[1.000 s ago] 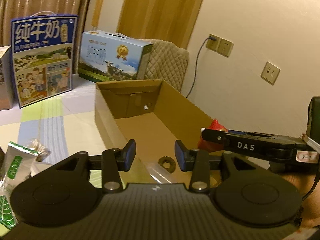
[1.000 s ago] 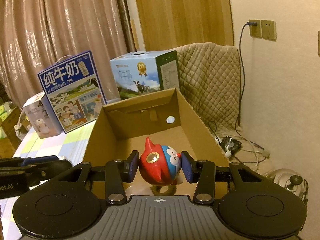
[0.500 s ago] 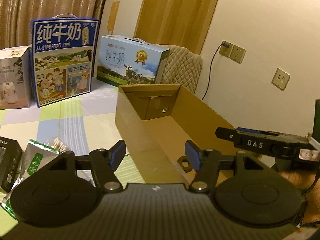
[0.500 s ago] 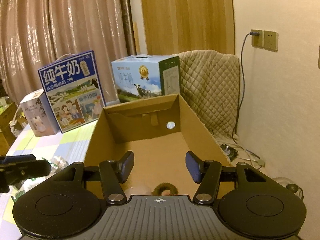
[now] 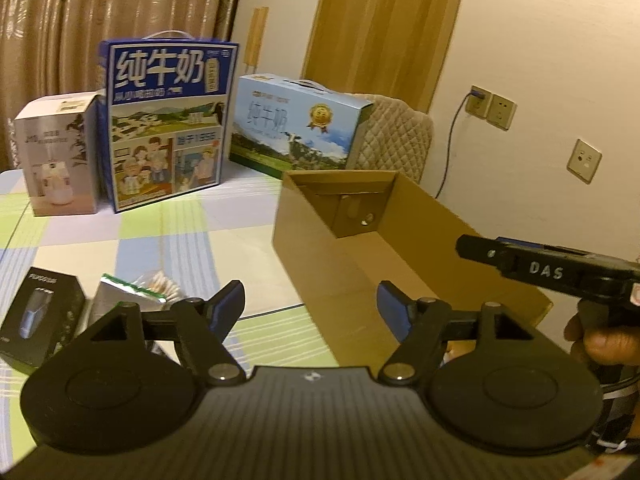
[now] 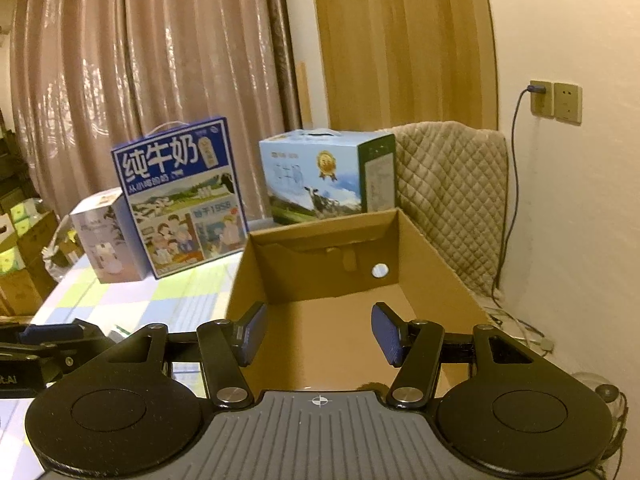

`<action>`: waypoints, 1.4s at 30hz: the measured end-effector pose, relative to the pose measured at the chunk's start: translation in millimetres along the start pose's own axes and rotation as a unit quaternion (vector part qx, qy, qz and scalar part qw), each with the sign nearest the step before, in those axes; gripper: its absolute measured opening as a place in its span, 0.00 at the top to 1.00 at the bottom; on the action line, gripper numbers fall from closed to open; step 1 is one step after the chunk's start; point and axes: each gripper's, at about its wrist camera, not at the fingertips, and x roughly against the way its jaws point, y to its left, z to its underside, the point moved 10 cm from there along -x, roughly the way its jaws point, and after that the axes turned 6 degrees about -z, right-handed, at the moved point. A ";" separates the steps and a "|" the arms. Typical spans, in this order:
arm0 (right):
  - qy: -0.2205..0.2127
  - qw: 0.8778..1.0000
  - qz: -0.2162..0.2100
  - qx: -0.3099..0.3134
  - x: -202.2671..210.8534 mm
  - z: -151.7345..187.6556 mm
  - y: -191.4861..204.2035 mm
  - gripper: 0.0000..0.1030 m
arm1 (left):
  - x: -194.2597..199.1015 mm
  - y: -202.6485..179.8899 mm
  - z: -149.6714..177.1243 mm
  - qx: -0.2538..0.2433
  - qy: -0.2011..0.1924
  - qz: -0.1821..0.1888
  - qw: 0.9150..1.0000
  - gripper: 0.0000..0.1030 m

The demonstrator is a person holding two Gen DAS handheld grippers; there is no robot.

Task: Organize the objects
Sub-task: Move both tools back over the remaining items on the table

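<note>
An open brown cardboard box (image 5: 340,272) (image 6: 432,264) stands on the checked tablecloth at the table's right side. My left gripper (image 5: 310,312) is open and empty, held over the box's near left wall. My right gripper (image 6: 318,334) is open and empty too, raised above the box's near end; its side shows in the left wrist view as a black arm (image 5: 552,270) held by a hand (image 5: 600,344). On the cloth to the left lie a black product box (image 5: 36,320), a green-edged foil packet (image 5: 116,296) and a bag of cotton swabs (image 5: 160,282). The box's contents are hidden.
Two milk cartons stand at the back: a tall blue one (image 5: 168,124) (image 6: 180,196) and a lower light-blue one (image 5: 296,128) (image 6: 324,176). A white box (image 5: 56,156) is left of them. A quilted chair back (image 6: 452,196) and wall sockets (image 6: 556,100) are on the right.
My right gripper has opened and let the red and blue toy drop into the box, then lifted. My left gripper has opened wider and pulled back and up to the left.
</note>
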 end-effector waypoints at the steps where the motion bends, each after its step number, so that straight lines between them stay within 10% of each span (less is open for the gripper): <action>1: -0.002 1.000 -0.003 0.000 -0.3 -0.4 3.1 0.47 | 0.7 4.1 0.5 0.001 0.000 -0.004 1.000 0.33; 23: 0.013 0.986 -0.147 0.079 -10.3 26.9 133.0 0.46 | 48.7 151.3 37.3 0.032 0.011 -0.137 0.990 0.20; 42: 0.132 0.942 -0.238 0.198 -53.5 129.4 223.8 0.26 | 48.4 207.7 71.4 0.023 0.059 -0.170 0.983 0.08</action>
